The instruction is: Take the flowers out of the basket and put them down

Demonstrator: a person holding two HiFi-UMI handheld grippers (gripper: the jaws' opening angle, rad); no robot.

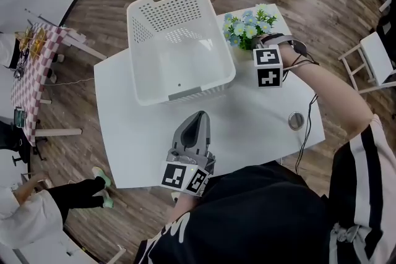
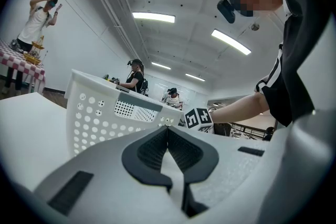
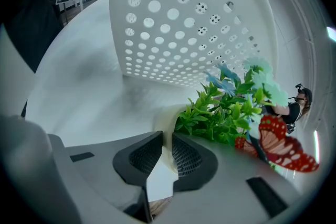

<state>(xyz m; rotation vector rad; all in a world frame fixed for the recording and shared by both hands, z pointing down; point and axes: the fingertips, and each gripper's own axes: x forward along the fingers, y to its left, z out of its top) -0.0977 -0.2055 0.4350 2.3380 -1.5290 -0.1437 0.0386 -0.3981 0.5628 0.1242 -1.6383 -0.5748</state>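
Observation:
The white perforated basket (image 1: 179, 65) stands empty on the white table (image 1: 253, 127). A small pot of pale blue and white flowers with green leaves (image 1: 249, 26) sits on the table just right of the basket, near the far right corner. My right gripper (image 1: 257, 44) reaches it from the near side. In the right gripper view the jaws (image 3: 167, 139) are shut on the pot's white rim, with the leaves (image 3: 226, 113) and a red butterfly pick (image 3: 281, 147) just beyond. My left gripper (image 1: 199, 115) lies shut and empty near the table's front edge, pointing at the basket (image 2: 105, 113).
A small round metal object (image 1: 296, 120) lies on the table at the right, with a cable running off the edge. A checkered table (image 1: 31, 71) stands on the floor at the left, and a white chair (image 1: 377, 59) at the right. Other people stand around the room.

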